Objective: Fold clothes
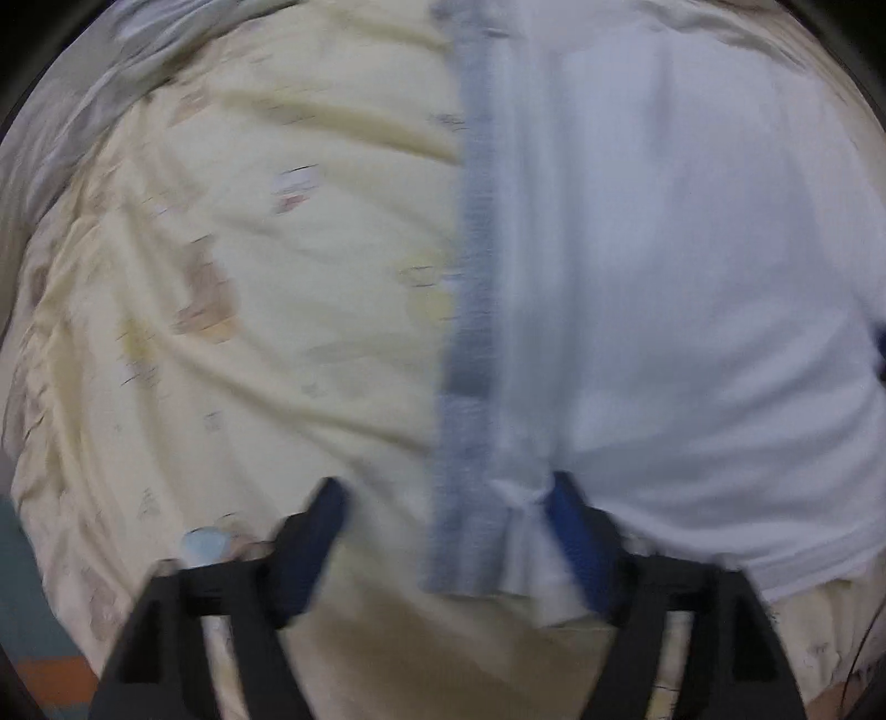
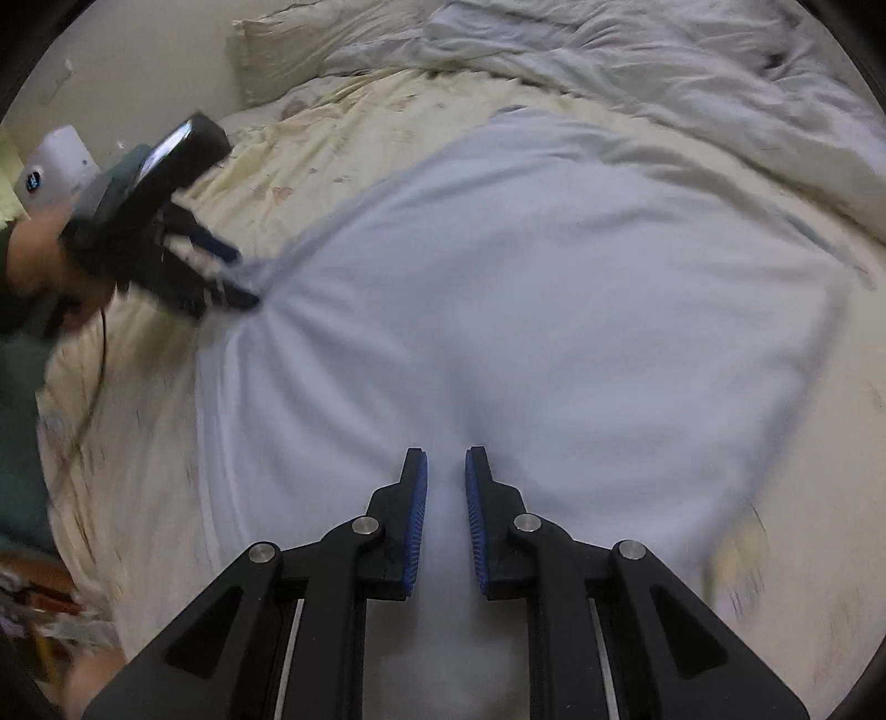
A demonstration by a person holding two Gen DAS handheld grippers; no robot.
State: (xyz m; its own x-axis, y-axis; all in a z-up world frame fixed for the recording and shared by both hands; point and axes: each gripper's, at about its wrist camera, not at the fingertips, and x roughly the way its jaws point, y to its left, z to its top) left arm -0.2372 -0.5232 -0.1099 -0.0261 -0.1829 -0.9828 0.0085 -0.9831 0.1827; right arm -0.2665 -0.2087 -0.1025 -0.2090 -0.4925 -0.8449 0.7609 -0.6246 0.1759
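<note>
Two tongs at work over a bed covered by a cream cotton sheet (image 2: 343,127) with a faint printed pattern.

Spread flat across the middle of the bed: a large pale blue-white fabric garment (image 2: 526,288), blurred in both views, its exact kind not possible to tell. Along one side of the garment, a grey-blue woven band (image 1: 470,249) running straight away from the left wrist camera, with bare sheet beyond it.

Left tongs (image 1: 446,487): pointing steeply down, black fingers with blue pads spread wide apart. Grey-blue band and garment edge lying between them, one pad touching the cloth, the other clear of it over the sheet; no grip. From the right wrist view, the same tongs (image 2: 246,279) at the garment's corner nearest the left edge of the bed, held by a hand (image 2: 39,260) with a dark green sleeve (image 2: 16,415) below it.

Right tongs (image 2: 446,459): nearly closed, only a narrow gap between the ridged blue pads, filled with pinched garment cloth at the near edge of the bed. Soft creases fanning out from the pinch.

Along the far edge of the bed: a rumpled grey-white duvet (image 2: 664,72) and a cream pillow (image 2: 310,50) in the far left corner. Beyond the left edge, a small white rounded device (image 2: 55,166).
</note>
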